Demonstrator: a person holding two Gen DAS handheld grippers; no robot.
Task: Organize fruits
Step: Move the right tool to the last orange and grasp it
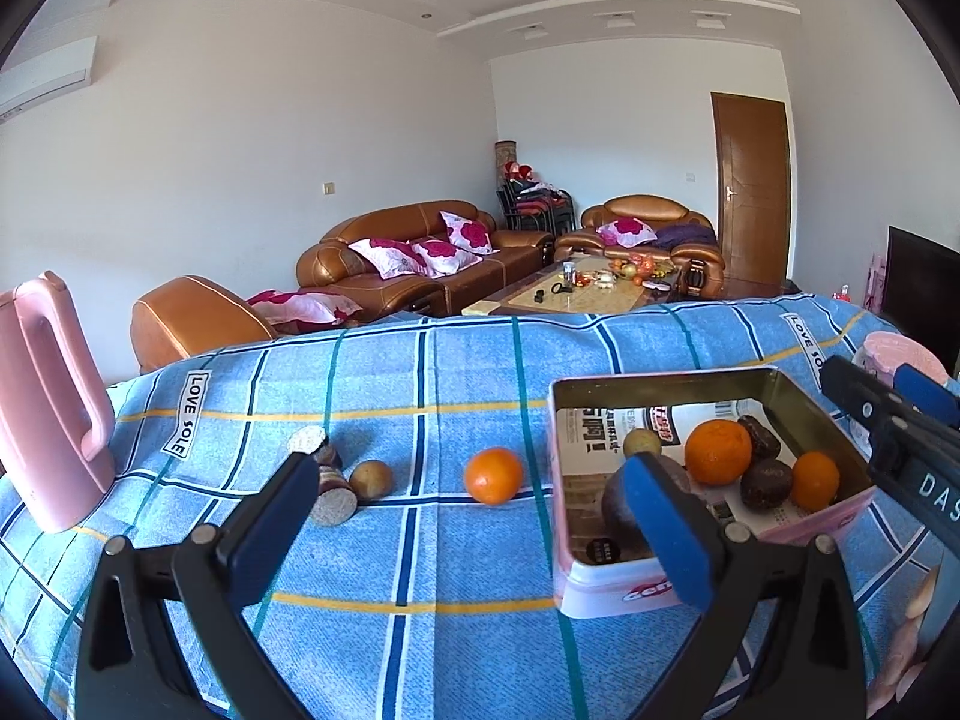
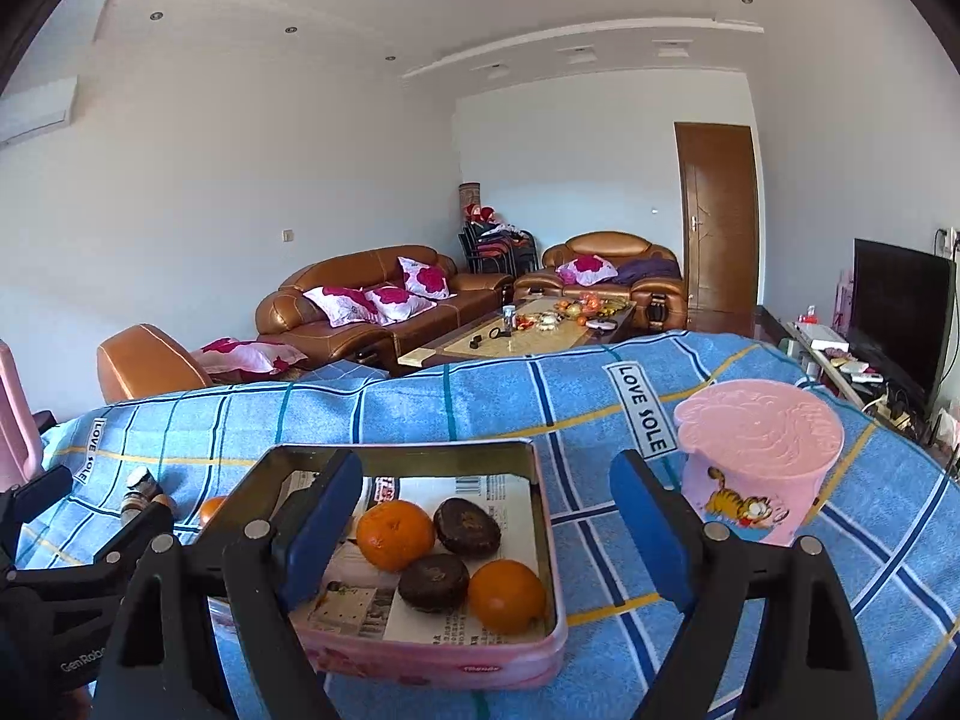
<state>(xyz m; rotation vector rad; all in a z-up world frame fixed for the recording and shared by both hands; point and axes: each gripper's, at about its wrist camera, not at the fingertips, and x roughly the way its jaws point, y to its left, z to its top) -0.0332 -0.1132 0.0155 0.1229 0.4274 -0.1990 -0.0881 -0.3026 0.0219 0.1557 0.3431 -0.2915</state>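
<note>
A pink tin box (image 1: 660,377) lined with newspaper holds two oranges (image 1: 717,451), two dark brown fruits (image 1: 765,483) and a small yellowish fruit (image 1: 641,443). On the blue checked cloth to its left lie a loose orange (image 1: 493,475), a small brown fruit (image 1: 371,479) and cut purple-skinned pieces (image 1: 327,480). My left gripper (image 1: 474,519) is open, with the loose orange just ahead between its fingers and nothing held. My right gripper (image 2: 486,531) hangs open over the tin box (image 2: 420,450), above its oranges (image 2: 395,534) and dark fruits (image 2: 467,527), holding nothing.
A pink kettle (image 1: 48,402) stands at the table's left edge. A pink lidded cup (image 2: 759,456) with a cartoon cat stands right of the tin. Beyond the far table edge are brown sofas (image 1: 420,252) and a coffee table.
</note>
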